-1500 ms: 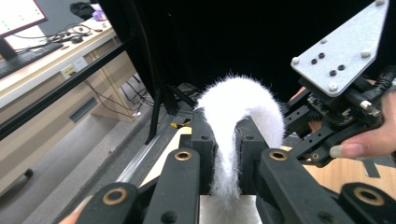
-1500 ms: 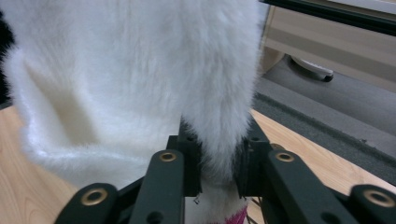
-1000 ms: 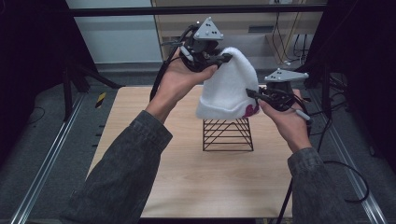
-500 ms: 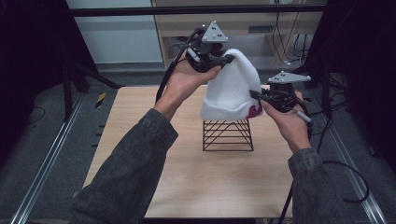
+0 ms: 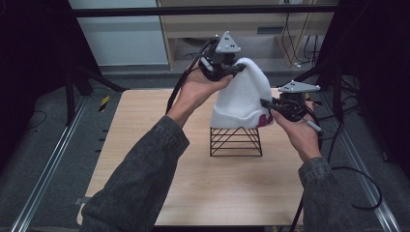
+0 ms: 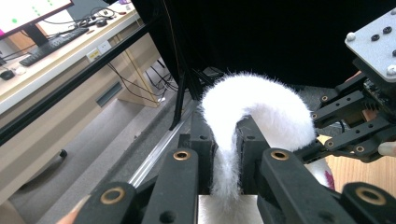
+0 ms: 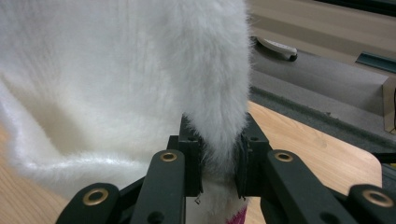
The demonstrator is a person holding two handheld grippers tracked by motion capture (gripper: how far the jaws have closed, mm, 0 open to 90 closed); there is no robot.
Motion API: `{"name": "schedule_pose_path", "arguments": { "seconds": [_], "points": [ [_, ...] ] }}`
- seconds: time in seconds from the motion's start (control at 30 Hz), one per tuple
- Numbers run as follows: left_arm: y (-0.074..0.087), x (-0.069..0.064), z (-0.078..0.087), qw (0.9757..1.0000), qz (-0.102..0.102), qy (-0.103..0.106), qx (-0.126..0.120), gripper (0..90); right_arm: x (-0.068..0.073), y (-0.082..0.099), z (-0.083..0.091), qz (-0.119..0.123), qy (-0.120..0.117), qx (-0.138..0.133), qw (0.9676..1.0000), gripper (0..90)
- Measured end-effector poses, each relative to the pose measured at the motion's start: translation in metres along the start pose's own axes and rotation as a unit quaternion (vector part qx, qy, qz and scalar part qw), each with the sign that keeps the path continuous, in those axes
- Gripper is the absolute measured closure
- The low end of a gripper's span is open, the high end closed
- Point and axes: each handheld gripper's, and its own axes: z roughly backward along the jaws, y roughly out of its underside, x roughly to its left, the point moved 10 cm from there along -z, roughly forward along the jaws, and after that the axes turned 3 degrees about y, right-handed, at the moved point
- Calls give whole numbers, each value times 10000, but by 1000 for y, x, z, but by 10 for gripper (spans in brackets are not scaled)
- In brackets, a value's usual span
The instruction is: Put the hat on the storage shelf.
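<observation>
**Hat held over the stand by both grippers**

We hold the white hat (image 5: 240, 99) at two places so it hangs open above the wire stand (image 5: 236, 141), apparently to seat it there. Our left gripper (image 5: 237, 69) is clamped on the crown: in the left gripper view a fold of fur (image 6: 228, 172) sits squeezed between the nearly closed jaws. Our right gripper (image 5: 265, 103) pinches the lower rim, the fabric (image 7: 219, 140) caught between its jaws, the rest spreading up and left. The brim hangs just above the stand's top; we cannot tell if they touch.
</observation>
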Motion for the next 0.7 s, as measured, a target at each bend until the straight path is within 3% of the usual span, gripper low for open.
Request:
{"name": "schedule_pose_path", "arguments": {
  "seconds": [0.7],
  "points": [
    [22, -12, -4, 9997, 64, 169, 158, 803, 4, 20, -5, 85, -54, 305, 9995, 749]
  ]
}}
